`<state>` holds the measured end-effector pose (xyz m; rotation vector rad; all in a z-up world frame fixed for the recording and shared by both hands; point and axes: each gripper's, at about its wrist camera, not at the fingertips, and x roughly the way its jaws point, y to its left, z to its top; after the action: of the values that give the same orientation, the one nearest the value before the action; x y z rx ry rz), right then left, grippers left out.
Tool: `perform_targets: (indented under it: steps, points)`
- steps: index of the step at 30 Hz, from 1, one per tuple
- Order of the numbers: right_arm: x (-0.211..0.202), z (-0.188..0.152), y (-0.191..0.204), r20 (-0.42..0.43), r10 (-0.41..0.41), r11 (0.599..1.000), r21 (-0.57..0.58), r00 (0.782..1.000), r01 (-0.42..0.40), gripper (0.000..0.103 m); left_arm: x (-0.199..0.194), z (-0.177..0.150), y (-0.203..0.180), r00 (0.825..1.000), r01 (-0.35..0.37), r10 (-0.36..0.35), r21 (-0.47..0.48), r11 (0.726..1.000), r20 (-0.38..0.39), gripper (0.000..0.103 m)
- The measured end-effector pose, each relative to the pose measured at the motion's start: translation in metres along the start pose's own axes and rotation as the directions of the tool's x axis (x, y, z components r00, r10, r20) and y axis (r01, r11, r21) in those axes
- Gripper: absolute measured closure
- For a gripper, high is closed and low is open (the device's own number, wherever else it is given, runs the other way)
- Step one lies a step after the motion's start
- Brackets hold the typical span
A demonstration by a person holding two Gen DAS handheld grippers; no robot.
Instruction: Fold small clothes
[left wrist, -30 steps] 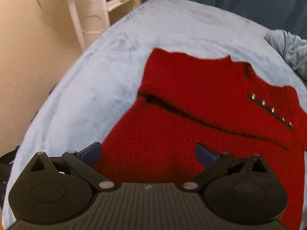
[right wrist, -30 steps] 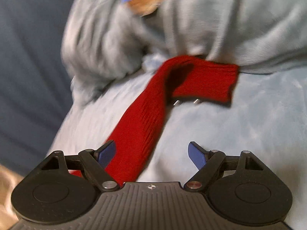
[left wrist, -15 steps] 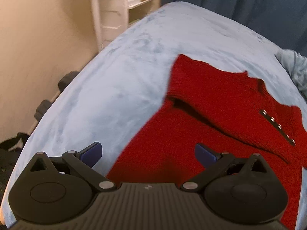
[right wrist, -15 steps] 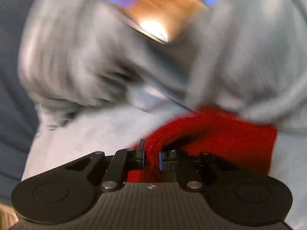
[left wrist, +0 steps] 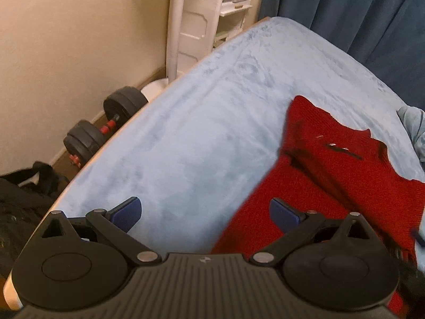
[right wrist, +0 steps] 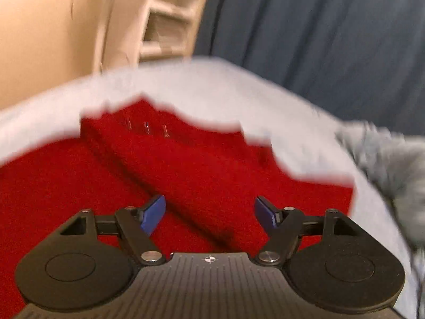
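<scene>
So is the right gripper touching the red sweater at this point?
Cannot tell. In the blurred right wrist view the right gripper has its jaws opening, nothing clamped, above the red sweater, with no plain gap or contact.

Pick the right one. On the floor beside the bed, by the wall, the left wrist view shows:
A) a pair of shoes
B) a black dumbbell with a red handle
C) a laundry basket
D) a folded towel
B: a black dumbbell with a red handle lies on the floor between the wall and the edge of the blue-covered bed.
</scene>
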<state>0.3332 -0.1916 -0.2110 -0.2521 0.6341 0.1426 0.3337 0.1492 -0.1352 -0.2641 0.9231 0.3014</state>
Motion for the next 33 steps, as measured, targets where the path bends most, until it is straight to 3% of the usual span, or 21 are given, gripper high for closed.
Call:
perform_targets:
  steps: [3, 7, 10, 12, 16, 18, 20, 24, 26, 27, 29, 31, 33]
  points:
    - [-0.039, -0.028, -0.035, -0.051, -0.027, 0.982, 0.187, 0.998, 0.036, 0.027, 0.004, -0.005, -0.002, 1.000, -0.021, 0.021, 0.032, 0.999, -0.001, 0.000]
    - [-0.088, -0.056, -0.078, -0.103, -0.102, 0.934, 0.332, 0.989, 0.131, 0.027, 0.003, -0.019, -0.014, 0.999, 0.012, -0.009, 0.068, 0.998, -0.039, 0.000]
    - [-0.119, -0.069, -0.105, -0.084, -0.129, 0.881, 0.448, 0.988, 0.153, 0.026, -0.009, -0.028, -0.026, 1.000, 0.016, -0.014, 0.134, 0.991, -0.014, 0.000]
    - [-0.118, -0.066, -0.132, -0.066, -0.128, 0.833, 0.534, 0.990, 0.143, 0.026, -0.018, -0.034, -0.033, 1.000, 0.017, -0.018, 0.174, 0.985, 0.004, 0.000]
    - [-0.091, -0.050, -0.195, -0.006, -0.115, 0.733, 0.675, 0.993, 0.088, 0.025, -0.029, -0.039, -0.037, 0.999, 0.023, -0.029, 0.207, 0.978, 0.025, 0.000]
    - [-0.058, -0.040, -0.220, 0.000, -0.084, 0.709, 0.703, 0.996, 0.060, 0.024, -0.028, -0.039, -0.036, 1.000, 0.018, -0.023, 0.209, 0.978, 0.017, 0.000]
    - [-0.013, -0.031, -0.239, -0.031, -0.041, 0.696, 0.717, 0.999, 0.051, 0.023, -0.024, -0.037, -0.035, 1.000, 0.006, -0.007, 0.201, 0.980, 0.004, 0.000]
    - [0.072, -0.023, -0.252, -0.136, 0.042, 0.613, 0.786, 0.990, 0.082, 0.023, -0.016, -0.032, -0.033, 1.000, -0.021, 0.023, 0.201, 0.979, -0.007, 0.000]
    - [0.095, -0.024, -0.249, -0.142, 0.061, 0.583, 0.808, 0.988, 0.080, 0.023, -0.008, -0.031, -0.033, 0.999, -0.037, 0.041, 0.214, 0.976, -0.012, 0.000]
    - [0.102, -0.025, -0.245, -0.127, 0.078, 0.595, 0.802, 0.989, 0.056, 0.034, -0.002, -0.031, -0.034, 0.999, -0.044, 0.050, 0.218, 0.975, -0.018, 0.000]
    - [0.101, -0.025, -0.238, -0.107, 0.062, 0.652, 0.757, 0.992, 0.041, 0.088, 0.008, -0.031, -0.035, 0.998, -0.049, 0.057, 0.220, 0.974, -0.028, 0.000]
    - [0.089, -0.031, -0.244, -0.070, -0.010, 0.681, 0.730, 0.997, 0.058, 0.089, 0.018, -0.032, -0.036, 0.997, -0.056, 0.065, 0.220, 0.974, -0.033, 0.000]
    - [0.094, -0.047, -0.251, -0.105, -0.040, 0.665, 0.739, 0.994, 0.105, 0.089, 0.026, -0.034, -0.037, 0.997, -0.054, 0.064, 0.218, 0.974, -0.037, 0.000]
